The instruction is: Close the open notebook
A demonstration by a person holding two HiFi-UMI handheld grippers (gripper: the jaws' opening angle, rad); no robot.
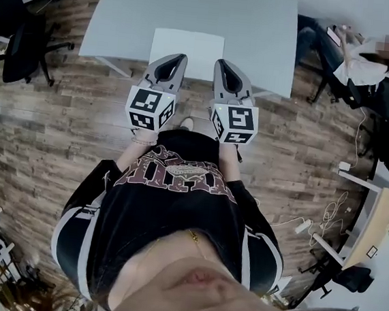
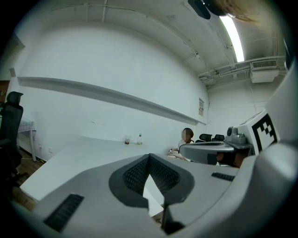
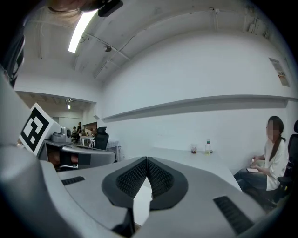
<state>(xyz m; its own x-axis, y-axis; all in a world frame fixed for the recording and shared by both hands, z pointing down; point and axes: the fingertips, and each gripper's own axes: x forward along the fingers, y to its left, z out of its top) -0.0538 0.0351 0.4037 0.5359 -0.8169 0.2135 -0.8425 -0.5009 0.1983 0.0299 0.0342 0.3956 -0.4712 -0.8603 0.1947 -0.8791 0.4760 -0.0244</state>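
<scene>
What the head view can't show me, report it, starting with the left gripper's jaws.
Observer: The left gripper view shows the left gripper with its jaws pressed together and nothing between them.
Operator: Now the right one.
Observer: The right gripper view shows the same. The right gripper is shut and empty.
Operator: Tell me what sits at the far end of the table, past the top of my frame.
Observer: A small cup and a bottle stand close together there, well beyond the notebook.
</scene>
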